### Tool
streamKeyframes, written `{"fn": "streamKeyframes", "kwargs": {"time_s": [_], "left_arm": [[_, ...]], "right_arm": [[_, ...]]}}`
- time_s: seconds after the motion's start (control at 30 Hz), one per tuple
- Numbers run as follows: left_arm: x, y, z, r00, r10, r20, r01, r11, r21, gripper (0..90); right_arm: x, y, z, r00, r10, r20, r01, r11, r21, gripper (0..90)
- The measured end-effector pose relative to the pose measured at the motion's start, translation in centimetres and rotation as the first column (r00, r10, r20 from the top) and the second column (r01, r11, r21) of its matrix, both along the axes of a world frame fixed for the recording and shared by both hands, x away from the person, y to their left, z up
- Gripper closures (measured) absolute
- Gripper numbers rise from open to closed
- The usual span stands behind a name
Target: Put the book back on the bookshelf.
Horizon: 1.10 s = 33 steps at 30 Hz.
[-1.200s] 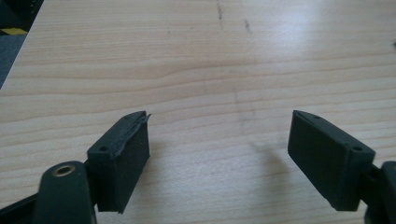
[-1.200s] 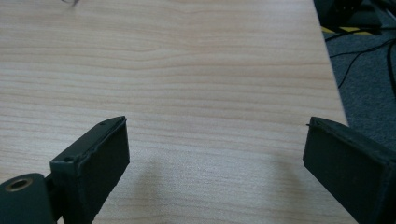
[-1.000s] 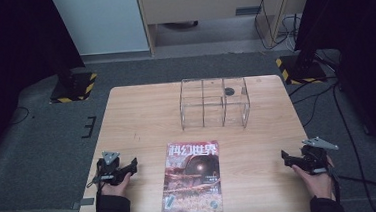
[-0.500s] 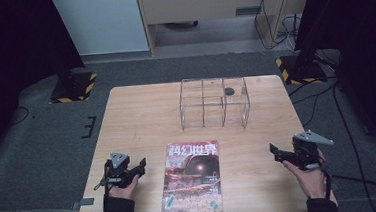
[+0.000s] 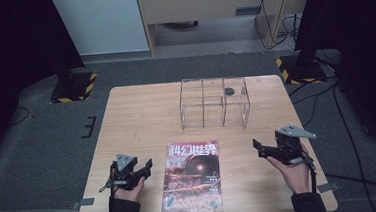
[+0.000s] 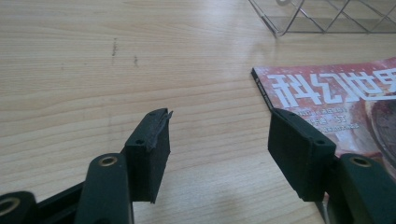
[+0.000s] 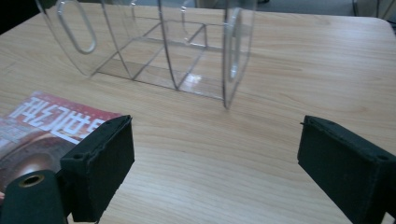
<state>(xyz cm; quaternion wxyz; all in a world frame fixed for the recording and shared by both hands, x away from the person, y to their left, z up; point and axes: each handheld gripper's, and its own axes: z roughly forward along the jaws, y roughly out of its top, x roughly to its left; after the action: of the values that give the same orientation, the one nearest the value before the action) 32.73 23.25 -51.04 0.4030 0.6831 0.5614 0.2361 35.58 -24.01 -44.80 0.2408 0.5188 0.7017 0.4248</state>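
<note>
A red-covered magazine [image 5: 192,178] lies flat near the table's front edge, between my two hands. My left gripper [image 5: 147,168] sits just left of it, jaws apart and pointing toward its spine; they have just been closing, with nothing between them. In the left gripper view the magazine [image 6: 345,100] lies beyond the right jaw and my left gripper [image 6: 219,140] frames bare wood. My right gripper [image 5: 257,146] hovers to the magazine's right, held above the table, open and empty. The right gripper view shows my right gripper [image 7: 212,154] facing the clear rack [image 7: 163,46] and the magazine's corner [image 7: 46,126].
A clear acrylic rack [image 5: 215,103] with three compartments stands at the back centre of the wooden table [image 5: 136,114]. A small dark round thing [image 5: 229,90] lies in or behind its right compartment. Bare wood lies between the rack and the magazine.
My right gripper has moved left and risen, nearing the magazine. My left gripper has shifted right toward the magazine's left edge, and its jaws look narrower.
</note>
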Motion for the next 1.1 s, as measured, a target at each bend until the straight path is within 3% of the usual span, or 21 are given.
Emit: {"fn": "streamKeyframes", "kwargs": {"time_s": [0.2, 0.4, 0.67, 1.1], "left_arm": [[-0.1, -0.8, -0.2, 0.9996, -0.028, -0.011, 0.028, 0.9996, 0.000, 41.6], [0.0, -1.9, -0.4, 0.9971, -0.073, -0.023, 0.073, 0.9972, 0.013, 44.3], [-0.1, -2.9, -0.9, 0.9922, -0.111, -0.057, 0.112, 0.9937, 0.008, 51.2], [0.1, -3.4, -1.2, 0.9888, -0.133, -0.067, 0.134, 0.9910, 0.005, 51.0]], "right_arm": [[0.6, 2.6, -0.1, 0.9983, 0.057, -0.010, -0.056, 0.9982, 0.020, 12.2], [0.6, 4.3, -0.2, 0.9959, 0.089, -0.017, -0.088, 0.9960, 0.010, 12.7], [0.3, 7.3, -1.8, 0.9867, 0.154, -0.051, -0.154, 0.9880, 0.011, 12.6], [0.1, 9.0, -3.6, 0.9792, 0.183, -0.088, -0.182, 0.9831, 0.017, 12.2]]}}
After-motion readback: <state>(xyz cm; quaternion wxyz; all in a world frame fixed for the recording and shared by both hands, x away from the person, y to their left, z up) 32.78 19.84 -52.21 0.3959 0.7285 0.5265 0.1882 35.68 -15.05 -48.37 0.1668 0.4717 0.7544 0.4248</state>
